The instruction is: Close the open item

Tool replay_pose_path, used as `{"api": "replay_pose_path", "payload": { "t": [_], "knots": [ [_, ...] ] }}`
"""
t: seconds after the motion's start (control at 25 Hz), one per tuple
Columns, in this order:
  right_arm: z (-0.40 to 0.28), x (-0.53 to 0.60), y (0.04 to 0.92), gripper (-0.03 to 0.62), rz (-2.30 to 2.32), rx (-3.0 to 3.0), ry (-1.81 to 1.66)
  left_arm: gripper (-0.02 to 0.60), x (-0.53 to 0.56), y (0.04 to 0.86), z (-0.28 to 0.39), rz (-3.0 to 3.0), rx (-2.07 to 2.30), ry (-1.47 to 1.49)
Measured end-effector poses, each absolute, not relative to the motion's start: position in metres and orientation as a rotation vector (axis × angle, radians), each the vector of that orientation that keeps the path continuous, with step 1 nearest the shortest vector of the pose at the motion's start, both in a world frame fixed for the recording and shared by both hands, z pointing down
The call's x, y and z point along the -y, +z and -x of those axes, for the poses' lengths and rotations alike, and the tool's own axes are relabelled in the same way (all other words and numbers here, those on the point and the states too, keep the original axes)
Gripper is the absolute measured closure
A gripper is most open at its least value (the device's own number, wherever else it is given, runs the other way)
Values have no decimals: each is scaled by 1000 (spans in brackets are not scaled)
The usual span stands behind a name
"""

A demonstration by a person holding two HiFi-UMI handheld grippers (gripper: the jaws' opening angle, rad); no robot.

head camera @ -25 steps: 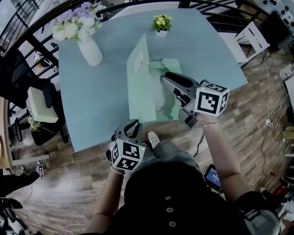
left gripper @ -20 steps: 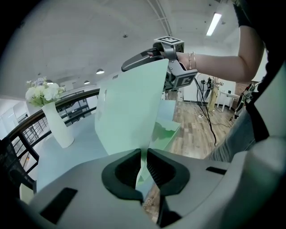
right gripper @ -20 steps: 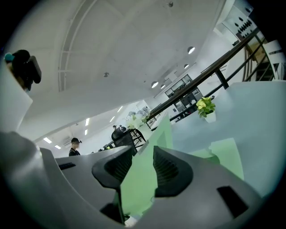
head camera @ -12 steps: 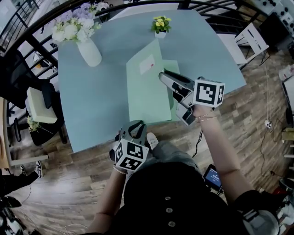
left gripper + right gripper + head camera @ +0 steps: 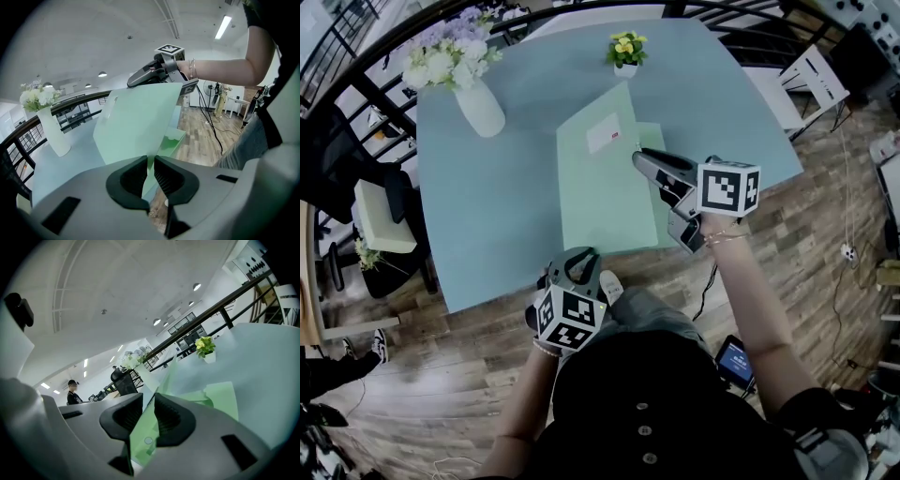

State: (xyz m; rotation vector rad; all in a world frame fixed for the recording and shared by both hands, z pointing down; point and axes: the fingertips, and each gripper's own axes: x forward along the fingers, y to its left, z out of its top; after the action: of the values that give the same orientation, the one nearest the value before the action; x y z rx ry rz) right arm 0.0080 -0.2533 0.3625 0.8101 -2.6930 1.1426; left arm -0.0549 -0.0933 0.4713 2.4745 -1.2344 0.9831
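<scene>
Flowers in a white vase (image 5: 478,105) are seen at the far left corner of the table (image 5: 497,206). At the near edge, the left gripper (image 5: 578,255) is clamped on the green folder (image 5: 605,187), which lies mid-table with its cover slanted low. A small potted plant (image 5: 625,49) is set by the far edge. The right gripper (image 5: 639,155), its jaws just closing, is seen slightly apart around the cover's right edge.

Mint-green folder (image 5: 605,197), pale-blue table (image 5: 487,211)
</scene>
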Motion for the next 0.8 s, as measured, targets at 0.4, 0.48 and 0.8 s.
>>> {"api": "replay_pose_path", "payload": {
  "t": [0.4, 0.48, 0.8],
  "knots": [
    [-25, 259, 375, 533, -838, 2650, 1136, 505, 93, 468, 48, -2462, 1202, 892],
    [-28, 260, 378, 534, -849, 2634, 1144, 503, 93, 467, 46, -2452, 1186, 861],
    [-43, 263, 392, 548, -893, 2571, 1107, 510, 92, 452, 35, -2477, 1075, 706]
  ]
}}
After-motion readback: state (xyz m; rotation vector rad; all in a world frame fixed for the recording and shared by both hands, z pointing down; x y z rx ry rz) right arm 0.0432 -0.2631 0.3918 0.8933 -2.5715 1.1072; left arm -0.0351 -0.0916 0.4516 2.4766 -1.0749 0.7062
